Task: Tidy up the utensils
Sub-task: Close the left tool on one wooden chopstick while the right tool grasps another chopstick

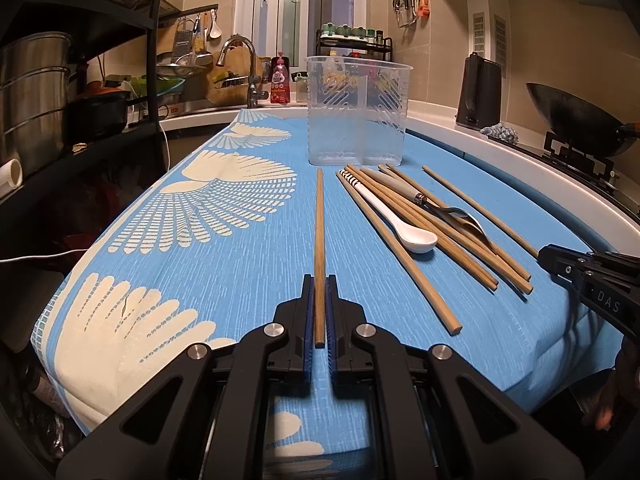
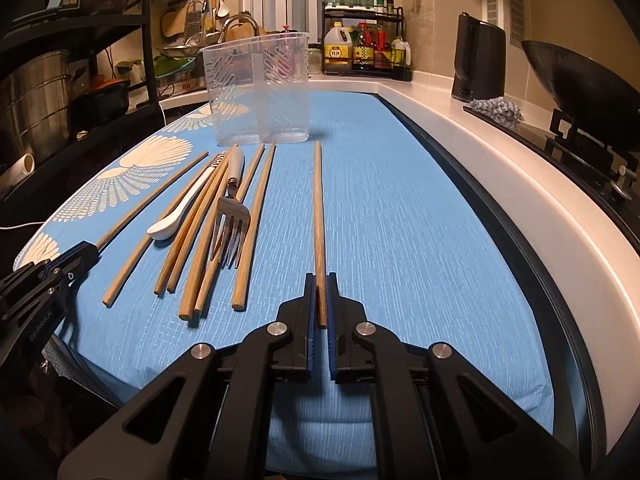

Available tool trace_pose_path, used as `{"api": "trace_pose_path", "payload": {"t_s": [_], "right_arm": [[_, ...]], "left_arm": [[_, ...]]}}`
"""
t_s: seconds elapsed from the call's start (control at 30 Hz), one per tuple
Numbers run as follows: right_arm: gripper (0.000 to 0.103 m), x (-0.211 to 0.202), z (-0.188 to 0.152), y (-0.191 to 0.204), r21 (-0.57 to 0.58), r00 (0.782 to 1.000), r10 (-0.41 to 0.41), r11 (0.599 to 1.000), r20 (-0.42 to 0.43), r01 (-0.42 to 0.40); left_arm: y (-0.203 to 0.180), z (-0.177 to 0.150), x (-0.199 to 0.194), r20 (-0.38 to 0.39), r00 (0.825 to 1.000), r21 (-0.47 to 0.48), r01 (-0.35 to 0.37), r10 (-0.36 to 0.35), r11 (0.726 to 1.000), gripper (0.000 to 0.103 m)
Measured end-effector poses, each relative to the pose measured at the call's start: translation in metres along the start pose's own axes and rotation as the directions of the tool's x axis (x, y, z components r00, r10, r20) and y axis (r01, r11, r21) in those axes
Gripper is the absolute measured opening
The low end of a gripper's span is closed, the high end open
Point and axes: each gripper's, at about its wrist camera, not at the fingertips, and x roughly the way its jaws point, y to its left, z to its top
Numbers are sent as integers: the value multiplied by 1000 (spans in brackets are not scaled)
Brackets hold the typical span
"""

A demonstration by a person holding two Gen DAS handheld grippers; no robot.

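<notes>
Utensils lie on a blue cloth w/ cream fan print [image 1: 240, 248] covering the table. Largest item: clear plastic holder [image 1: 356, 110], upright at the far end of the cloth, split into two compartments by a centre wall, slotted sides; nothing seen inside either one.

Left gripper [image 1: 320, 312]: blue pads pressed together on the near end of one wooden chopstick [image 1: 319, 240]. Stick runs straight ahead toward the holder, lying along the cloth, apart from the pile to its right. Near end sits between the pads.

Right gripper [image 2: 321, 308]: jaws clamped on the near end of a second chopstick [image 2: 318, 216], also pointing at the holder, lying well right of the pile. In left wrist view this gripper shows only at the right frame edge; from there cannot tell its jaw state.

Pile, between the two held sticks, just in front of the holder: loose chopsticks [image 2: 192, 240], fanned and overlapping, approx parallel, thick ends toward the cameras. Exact count unclear due to overlap.

Metal fork [image 2: 232, 216], pale handle toward the holder, tines toward the camera, resting on top of the chopsticks.

White ceramic spoon [image 2: 176, 216], striped handle end toward the holder, bowl toward the camera, lying among the left sticks of the pile and touching them.
</notes>
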Motion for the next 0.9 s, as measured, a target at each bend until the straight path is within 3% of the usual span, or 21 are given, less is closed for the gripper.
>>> {"api": "trace_pose_path", "payload": {"t_s": [0.9], "right_arm": [[8,5,5,-4,43,999,33,999,-23,-32]], "left_arm": [[1,-3,-3,5,1000,11,-8,8,1000,6]]}}
